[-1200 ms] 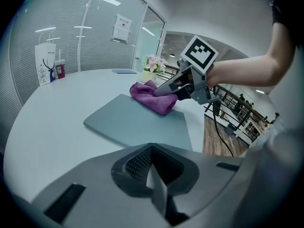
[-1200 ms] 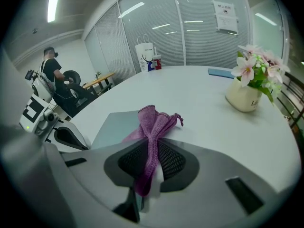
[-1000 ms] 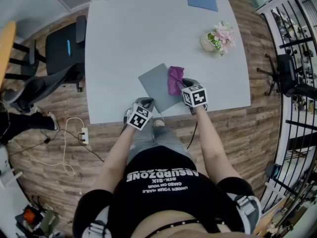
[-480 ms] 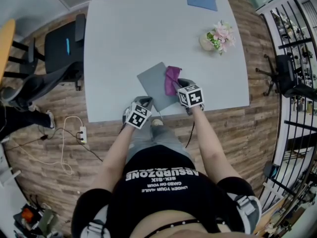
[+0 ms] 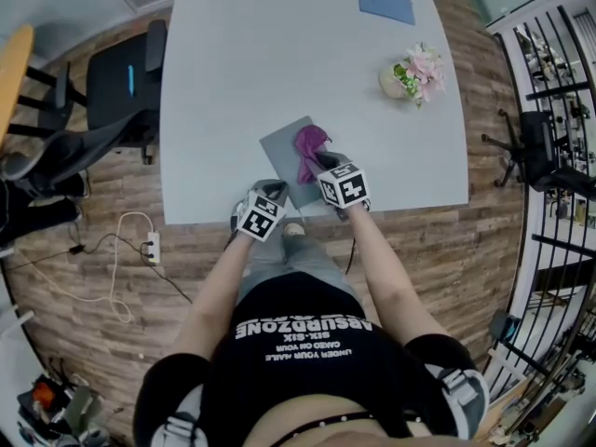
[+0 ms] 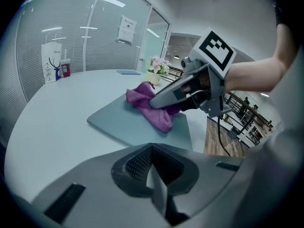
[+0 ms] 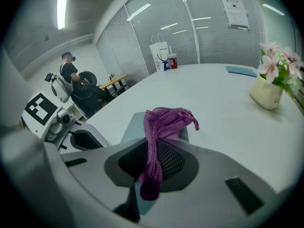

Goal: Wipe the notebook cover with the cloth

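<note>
We have swept our right gripper (image 5: 323, 166) leftward over the notebook (image 5: 282, 145), from its right edge to about the middle of the cover. The cloth (image 5: 308, 147) pinched in its jaws has come along. A second ago it lay spread fairly flat along that right edge; now it is bunched up and sits further in. The right gripper has drawn closer to our left gripper (image 5: 271, 191).

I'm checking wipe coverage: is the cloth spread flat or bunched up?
Bunched up: the purple cloth is pinched in the right gripper, trailing out as a crumpled wad over the grey notebook.
</note>
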A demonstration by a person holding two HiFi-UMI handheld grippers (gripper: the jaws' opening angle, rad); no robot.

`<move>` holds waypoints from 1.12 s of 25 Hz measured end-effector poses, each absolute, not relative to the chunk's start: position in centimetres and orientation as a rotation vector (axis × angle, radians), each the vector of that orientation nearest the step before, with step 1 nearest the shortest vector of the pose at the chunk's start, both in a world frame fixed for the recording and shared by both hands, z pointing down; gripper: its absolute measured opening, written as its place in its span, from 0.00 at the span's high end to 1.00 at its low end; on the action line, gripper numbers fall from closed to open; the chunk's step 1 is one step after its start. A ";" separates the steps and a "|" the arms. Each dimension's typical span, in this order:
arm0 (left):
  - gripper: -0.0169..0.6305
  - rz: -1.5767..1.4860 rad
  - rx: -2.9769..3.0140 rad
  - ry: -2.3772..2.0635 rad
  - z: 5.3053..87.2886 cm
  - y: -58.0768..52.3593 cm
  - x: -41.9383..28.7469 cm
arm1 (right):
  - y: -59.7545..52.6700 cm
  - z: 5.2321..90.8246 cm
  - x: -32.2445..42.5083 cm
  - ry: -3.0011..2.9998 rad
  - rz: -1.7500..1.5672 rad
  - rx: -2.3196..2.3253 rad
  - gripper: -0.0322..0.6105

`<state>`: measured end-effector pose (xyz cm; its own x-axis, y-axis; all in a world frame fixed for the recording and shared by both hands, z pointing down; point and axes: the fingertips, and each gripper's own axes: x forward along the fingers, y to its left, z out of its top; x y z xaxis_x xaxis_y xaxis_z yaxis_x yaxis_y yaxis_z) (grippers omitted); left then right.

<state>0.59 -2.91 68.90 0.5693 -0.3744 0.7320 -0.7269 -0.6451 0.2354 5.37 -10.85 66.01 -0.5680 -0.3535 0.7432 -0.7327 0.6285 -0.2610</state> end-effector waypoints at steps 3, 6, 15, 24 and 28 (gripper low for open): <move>0.95 0.894 2.271 -0.884 69.1 -2.7 0.5 | -10.5 66.0 4.4 -2.199 0.743 0.830 0.84; 0.95 0.900 2.263 -0.889 69.1 -2.5 0.2 | -10.1 66.0 3.5 -2.207 0.740 0.804 0.84; 0.95 0.896 2.240 -0.908 69.3 -2.1 -0.3 | -8.1 65.9 1.3 -2.239 0.749 0.715 0.84; 0.95 0.863 2.210 -0.946 69.2 -1.5 -1.6 | -5.1 65.7 0.6 -2.260 0.772 0.638 0.84; 0.95 0.865 2.193 -0.969 69.3 -1.5 -2.3 | -4.0 65.9 0.7 -2.270 0.793 0.646 0.84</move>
